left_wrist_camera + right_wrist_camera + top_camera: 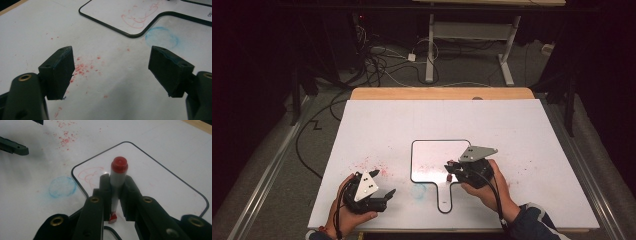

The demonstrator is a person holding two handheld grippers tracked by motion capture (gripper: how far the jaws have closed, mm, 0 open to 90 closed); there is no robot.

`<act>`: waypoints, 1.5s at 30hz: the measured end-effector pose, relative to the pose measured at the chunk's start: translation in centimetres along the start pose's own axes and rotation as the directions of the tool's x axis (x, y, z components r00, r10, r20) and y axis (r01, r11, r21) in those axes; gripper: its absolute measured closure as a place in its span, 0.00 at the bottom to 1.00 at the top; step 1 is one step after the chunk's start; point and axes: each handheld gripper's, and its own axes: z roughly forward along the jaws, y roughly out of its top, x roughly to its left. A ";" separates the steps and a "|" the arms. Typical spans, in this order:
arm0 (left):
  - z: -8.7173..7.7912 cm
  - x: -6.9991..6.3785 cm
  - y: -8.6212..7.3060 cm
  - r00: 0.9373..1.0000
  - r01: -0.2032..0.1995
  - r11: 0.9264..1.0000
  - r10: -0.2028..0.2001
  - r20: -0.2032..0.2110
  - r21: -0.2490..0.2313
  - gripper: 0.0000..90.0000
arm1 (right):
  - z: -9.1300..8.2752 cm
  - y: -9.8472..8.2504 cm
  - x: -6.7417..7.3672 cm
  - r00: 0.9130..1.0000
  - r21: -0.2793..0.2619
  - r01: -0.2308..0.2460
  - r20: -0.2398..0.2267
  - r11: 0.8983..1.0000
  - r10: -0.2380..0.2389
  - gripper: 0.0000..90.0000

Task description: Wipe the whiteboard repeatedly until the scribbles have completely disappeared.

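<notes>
A small white whiteboard [432, 155] with a dark rim and a handle lies on the white table sheet. A faint red scribble [88, 175] marks it near one corner. My right gripper [117, 180] is shut on a red-and-white marker [117, 177], which stands up between the pads with its round red end on top. In the high view this gripper [451, 170] hovers over the board's lower right corner, by the handle. At the front left my left gripper [388, 196] is low over the sheet. Its jaws [112, 67] are wide open with nothing between them.
Red specks [80, 67] dot the sheet under the left gripper, and a round blue smudge [162, 37] lies beside the board's handle. The sheet covers a wooden table [442, 93]. Cables [377, 60] and a desk frame [472, 35] stand on the floor behind.
</notes>
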 end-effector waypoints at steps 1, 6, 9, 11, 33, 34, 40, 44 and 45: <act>-0.1 0.0 0.0 1.000 0.002 1.000 -0.002 -0.001 -0.001 0.23 | 0.1 0.1 0.1 1.000 0.002 0.008 0.001 1.000 -0.008 0.90; -0.3 0.1 -0.2 1.000 0.012 1.000 -0.012 -0.005 -0.008 0.23 | -0.2 0.0 -0.4 0.993 0.031 0.059 0.101 0.998 -0.062 0.90; -0.3 0.1 -0.2 1.000 0.007 1.000 -0.007 -0.005 -0.008 0.23 | -0.2 -0.1 -1.1 0.993 0.021 0.036 0.113 0.999 -0.039 0.90; -0.3 0.0 -0.1 1.000 0.007 1.000 -0.007 -0.003 -0.009 0.23 | 0.2 0.1 -0.7 0.992 0.014 0.052 0.115 0.999 -0.053 0.90; -0.2 0.0 0.0 1.000 0.000 1.000 0.000 0.008 -0.012 0.23 | 1.0 0.2 0.4 0.998 -0.034 0.028 0.049 0.999 -0.027 0.90; -0.1 0.0 0.0 1.000 0.000 1.000 0.000 0.009 -0.011 0.23 | 1.1 0.3 0.8 0.998 -0.033 0.042 0.050 0.999 -0.041 0.90; -0.1 0.0 0.0 1.000 -0.003 1.000 0.003 0.007 -0.007 0.23 | 1.6 0.5 -0.6 0.981 -0.022 0.071 0.180 0.997 -0.066 0.90; 0.0 0.0 0.0 1.000 -0.002 1.000 0.002 0.010 -0.001 0.23 | 1.8 0.6 -0.8 0.988 -0.040 0.038 0.151 0.998 -0.032 0.90; 0.1 0.0 0.0 1.000 -0.003 1.000 0.003 0.010 0.000 0.23 | 2.0 0.7 -0.4 0.991 -0.045 0.046 0.131 0.998 -0.040 0.90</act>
